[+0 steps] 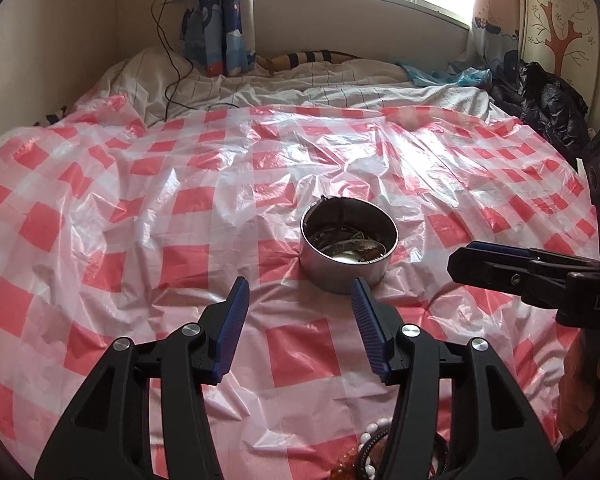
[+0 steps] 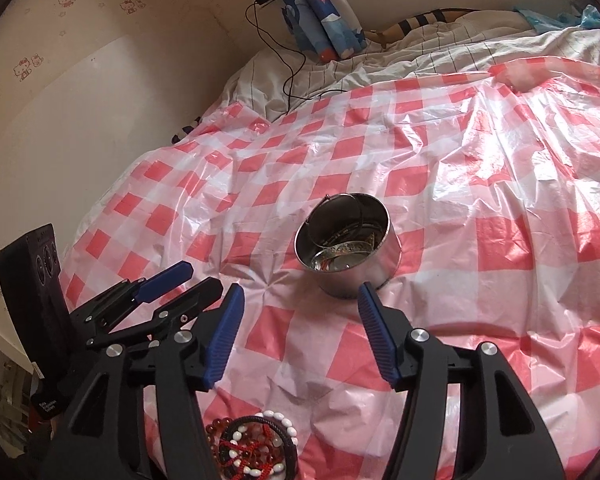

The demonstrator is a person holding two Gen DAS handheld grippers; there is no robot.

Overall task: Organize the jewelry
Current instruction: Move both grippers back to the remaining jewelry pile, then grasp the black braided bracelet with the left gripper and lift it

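Left gripper (image 1: 300, 292) and right gripper (image 2: 300, 300), both with fingers spread and empty, face a steel tin (image 2: 346, 248) just ahead of their tips, already holding bangles, presumably the collection vessel. A pile of beaded bracelets (image 2: 256, 448) lies beneath and behind the fingers on the checked plastic sheet (image 2: 480, 184), apparently awaiting transfer.

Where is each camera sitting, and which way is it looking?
Left wrist: on the left claw, looking forward over the red-and-white checked plastic sheet at the round shiny metal tin; its blue-padded fingers show, open, and the right claw pokes in.
Right wrist: on the right claw, facing the tin; the left claw shows beside it.
Both share the tin, sheet and pile of beaded bracelets.
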